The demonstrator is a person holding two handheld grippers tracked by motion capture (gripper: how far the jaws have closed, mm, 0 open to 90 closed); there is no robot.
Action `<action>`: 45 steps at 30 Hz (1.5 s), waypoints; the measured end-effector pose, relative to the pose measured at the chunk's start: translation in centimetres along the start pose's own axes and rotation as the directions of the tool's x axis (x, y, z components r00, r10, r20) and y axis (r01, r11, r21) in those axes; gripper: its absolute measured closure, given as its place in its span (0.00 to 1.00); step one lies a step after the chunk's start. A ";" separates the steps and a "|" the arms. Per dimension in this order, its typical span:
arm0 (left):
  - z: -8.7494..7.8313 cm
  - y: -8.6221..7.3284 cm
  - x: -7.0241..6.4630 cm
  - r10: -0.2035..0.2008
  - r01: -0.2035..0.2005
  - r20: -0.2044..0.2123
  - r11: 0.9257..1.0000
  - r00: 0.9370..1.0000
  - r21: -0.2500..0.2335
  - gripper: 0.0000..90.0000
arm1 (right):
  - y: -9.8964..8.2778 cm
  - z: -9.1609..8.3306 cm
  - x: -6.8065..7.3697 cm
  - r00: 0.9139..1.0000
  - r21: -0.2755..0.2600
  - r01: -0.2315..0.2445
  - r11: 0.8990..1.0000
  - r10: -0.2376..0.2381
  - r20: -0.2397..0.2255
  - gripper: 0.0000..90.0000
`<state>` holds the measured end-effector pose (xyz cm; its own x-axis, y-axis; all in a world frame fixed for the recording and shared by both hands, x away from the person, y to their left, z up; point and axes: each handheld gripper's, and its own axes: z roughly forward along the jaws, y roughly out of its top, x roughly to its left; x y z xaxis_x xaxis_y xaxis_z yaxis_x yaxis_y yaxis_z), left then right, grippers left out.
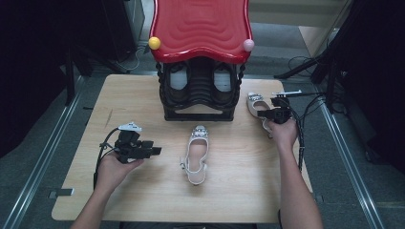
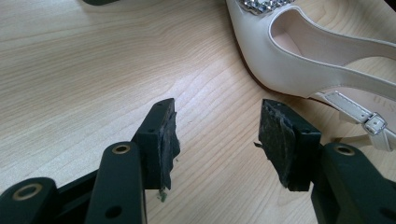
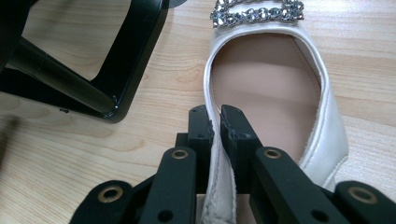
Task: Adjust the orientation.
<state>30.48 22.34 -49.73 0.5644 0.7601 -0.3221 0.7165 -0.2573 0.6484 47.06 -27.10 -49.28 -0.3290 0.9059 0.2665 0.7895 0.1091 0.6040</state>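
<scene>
Left gripper (image 1: 155, 151): spread wide, nothing between, low over the table (image 1: 143, 200). Middle shoe (image 1: 196, 155): flat on bare wood. Black rack (image 1: 199, 90) under red top: dark shoes inside. Right gripper (image 3: 215, 122): pinching side wall of white shoe (image 3: 322, 116) beside rack.

white shoe (image 3: 322, 135), red wavy rack top (image 1: 200, 26)

No text is readable; the stamped lettering inside the white shoe (image 2: 327, 56) is cut off.
</scene>
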 end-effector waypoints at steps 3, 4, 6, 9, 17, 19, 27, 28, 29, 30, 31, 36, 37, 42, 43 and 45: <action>0.0 0.0 0.0 -0.002 0.002 0.003 1.000 1.000 -0.004 0.52 | 0.0 0.0 -0.2 1.000 -0.002 -0.008 1.000 0.008 -0.007 0.95; 0.0 0.0 0.0 -0.002 0.002 0.005 1.000 1.000 -0.002 0.52 | 0.0 -0.1 -0.3 1.000 -0.002 -0.007 1.000 0.007 -0.008 0.96; 0.0 0.0 0.0 0.002 -0.002 0.009 1.000 1.000 0.004 0.52 | 0.0 -0.1 -0.3 1.000 -0.003 -0.007 1.000 0.007 -0.004 0.96; 0.1 0.0 0.0 0.007 -0.007 0.007 1.000 1.000 0.003 0.51 | 0.0 -0.3 -0.3 1.000 -0.015 0.011 1.000 -0.011 0.002 0.97; 0.0 0.0 0.0 0.006 -0.006 0.009 1.000 1.000 -0.002 0.51 | 0.2 -1.7 -1.3 0.997 -0.071 -0.059 0.996 0.056 -0.046 0.98; 0.1 0.0 0.0 0.008 -0.008 0.012 1.000 1.000 -0.003 0.51 | 0.2 -2.2 -1.5 0.996 -0.089 -0.070 0.994 0.065 -0.056 0.98; 0.2 0.1 -0.1 0.011 -0.011 0.019 1.000 1.000 -0.001 0.50 | 0.3 -3.5 -1.9 0.989 -0.116 -0.104 0.988 0.091 -0.115 0.98; 0.2 0.1 -0.1 0.011 -0.011 0.020 1.000 1.000 -0.001 0.50 | 0.3 -3.6 -1.9 0.986 -0.117 -0.114 0.987 0.098 -0.131 0.98; 0.2 0.2 -0.1 0.012 -0.012 0.019 1.000 1.000 -0.002 0.50 | 0.2 -3.7 -1.8 0.984 -0.118 -0.121 0.986 0.103 -0.144 0.98; 0.2 0.2 -0.2 0.008 -0.008 0.021 1.000 1.000 -0.003 0.50 | 0.2 -3.8 -1.8 0.983 -0.121 -0.123 0.985 0.105 -0.149 0.98; 0.3 0.2 -0.2 0.009 -0.009 0.022 1.000 1.000 -0.003 0.50 | 0.2 -4.0 -1.6 0.983 -0.123 -0.120 0.985 0.101 -0.154 0.98; 0.6 0.6 -0.4 0.022 -0.022 0.026 1.000 0.999 -0.004 0.50 | -0.2 -4.9 -1.3 0.981 -0.128 -0.125 0.984 0.103 -0.166 0.98; 0.7 0.6 -0.5 0.021 -0.021 0.030 1.000 0.999 -0.004 0.50 | -0.3 -5.0 -1.2 0.980 -0.128 -0.125 0.984 0.103 -0.168 0.98; 1.0 1.2 -0.5 0.033 -0.033 0.043 0.999 0.999 -0.002 0.50 | -1.1 -5.9 -0.6 0.982 -0.124 -0.115 0.986 0.094 -0.162 0.98; 1.1 1.3 -0.5 0.037 -0.037 0.042 0.999 0.998 -0.005 0.50 | -1.3 -6.0 -0.5 0.982 -0.124 -0.116 0.985 0.095 -0.166 0.98; 1.3 1.6 -0.5 0.042 -0.042 0.047 0.999 0.998 0.000 0.50 | -1.8 -6.3 -0.3 0.982 -0.119 -0.112 0.987 0.092 -0.164 0.98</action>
<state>31.86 20.77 -49.45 0.6128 0.7196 -0.3266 0.6919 -0.2889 0.6617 42.47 -30.12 -45.69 -0.3360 0.8325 0.4405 0.7542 -0.0423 0.6552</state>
